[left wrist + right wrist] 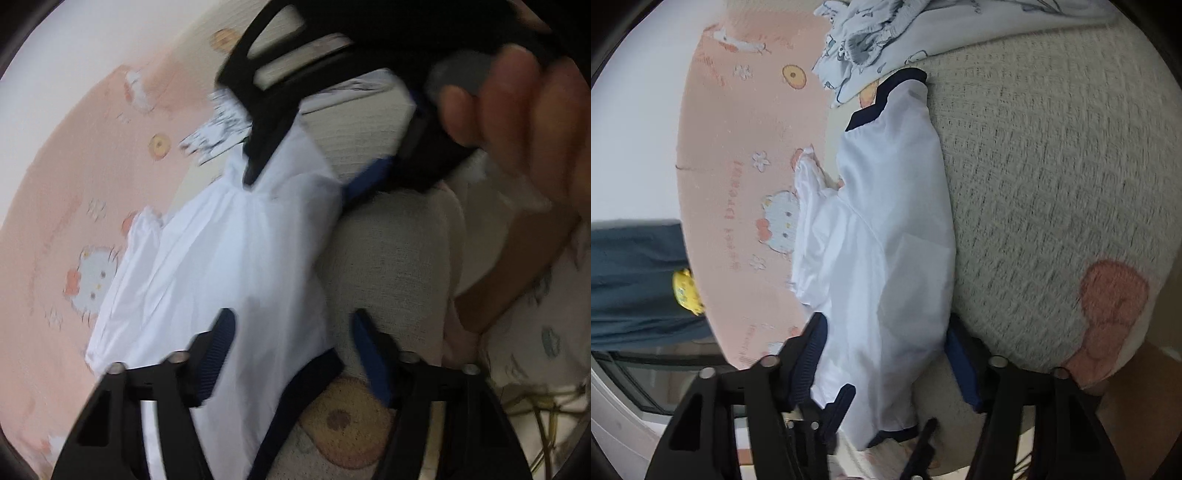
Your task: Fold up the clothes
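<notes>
Left wrist: left gripper (291, 347) half-open, straddling white garment (221, 266)

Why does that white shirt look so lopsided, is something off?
Yes. The white shirt lies half-folded and rumpled, one sleeve bunched and sticking out onto the pink blanket. A crumpled heap of patterned clothes sits untidy beyond it. Nothing looks torn or spilled.

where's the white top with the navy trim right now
The white top lies along the seam between the pink cartoon sheet and the grey-green blanket, its near end between the right gripper fingers.
</notes>
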`<state>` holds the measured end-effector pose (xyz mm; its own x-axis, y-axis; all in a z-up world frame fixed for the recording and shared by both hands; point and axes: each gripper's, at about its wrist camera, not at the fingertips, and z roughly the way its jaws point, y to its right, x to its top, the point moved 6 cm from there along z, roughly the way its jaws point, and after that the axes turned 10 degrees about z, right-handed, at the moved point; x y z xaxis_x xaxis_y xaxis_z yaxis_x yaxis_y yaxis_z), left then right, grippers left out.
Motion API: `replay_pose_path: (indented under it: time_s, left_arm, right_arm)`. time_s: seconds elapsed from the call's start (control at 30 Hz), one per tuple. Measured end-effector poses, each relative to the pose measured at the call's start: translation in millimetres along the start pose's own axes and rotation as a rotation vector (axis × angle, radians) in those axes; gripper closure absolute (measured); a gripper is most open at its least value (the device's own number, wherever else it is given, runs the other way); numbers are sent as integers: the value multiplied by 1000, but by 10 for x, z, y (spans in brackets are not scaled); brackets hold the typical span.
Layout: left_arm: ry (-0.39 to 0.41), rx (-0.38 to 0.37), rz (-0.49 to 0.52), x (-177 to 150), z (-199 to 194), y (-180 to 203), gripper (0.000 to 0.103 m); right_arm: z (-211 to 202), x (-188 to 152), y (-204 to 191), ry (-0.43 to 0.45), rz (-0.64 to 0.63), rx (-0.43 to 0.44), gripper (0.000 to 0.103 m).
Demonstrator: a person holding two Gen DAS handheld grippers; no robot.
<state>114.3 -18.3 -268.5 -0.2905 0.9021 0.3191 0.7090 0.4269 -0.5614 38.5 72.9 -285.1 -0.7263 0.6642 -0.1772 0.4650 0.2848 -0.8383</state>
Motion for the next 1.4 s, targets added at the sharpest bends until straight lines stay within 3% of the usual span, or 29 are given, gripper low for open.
replay_pose_path:
  time_s: [0.03, 0.07, 0.1, 0.2, 0.4, 0.6, 0.67, 0.73, 0.8, 0.83, 0.9, 0.93, 0.97, 1.13, 1.4]
  left_arm:
    - [5, -5, 23, 0, -14, 42, 77]
    - [10, -5, 45, -5, -27, 85, 84]
    - [14, -5, 68, -9, -41, 129, 86]
    - [23, 3, 90, -11, -67, 173, 90]
    - [5, -94, -34, -67, -86, 28, 90]
    - [21, -96, -57, -146, -187, -19, 90]
    - [36, -42, -35, -139, -260, -3, 90]
    - [59, 10, -7, -118, -344, -3, 89]
    - [76, 41, -3, -89, -430, -22, 89]
    - [84, 53, -3, -74, -474, -33, 85]
    - [86, 79, -5, -52, -556, -58, 65]
    - [87, 84, -15, -48, -582, -84, 45]
    - [91, 88, -27, -48, -605, -117, 39]
    - [97, 124, -71, 4, -705, -304, 39]
    - [34, 233, -137, -176, -660, -719, 39]
  right_arm:
    - [15, 3, 7, 12, -33, -64, 73]
    - [18, 12, 24, 28, -66, -131, 96]
    - [18, 20, 37, 42, -93, -185, 103]
    - [-11, 45, -11, 81, -118, -208, 103]
    - [-50, 140, -149, 171, -225, -303, 102]
    - [-52, 218, -79, 139, -180, -255, 102]
    - [-95, 191, -32, 118, -138, -216, 97]
    - [-143, 147, -18, 109, -115, -187, 85]
    - [-195, 92, -26, 107, -104, -164, 63]
    - [-221, 62, -31, 107, -101, -158, 60]
    - [-278, -10, -48, 111, -114, -185, 52]
    - [-306, -37, -29, 115, -111, -196, 52]
    - [-335, -57, -5, 121, -105, -204, 52]
    - [-451, -108, -2, 165, -115, -224, 52]
    - [-461, -301, -309, 176, -240, -142, 52]
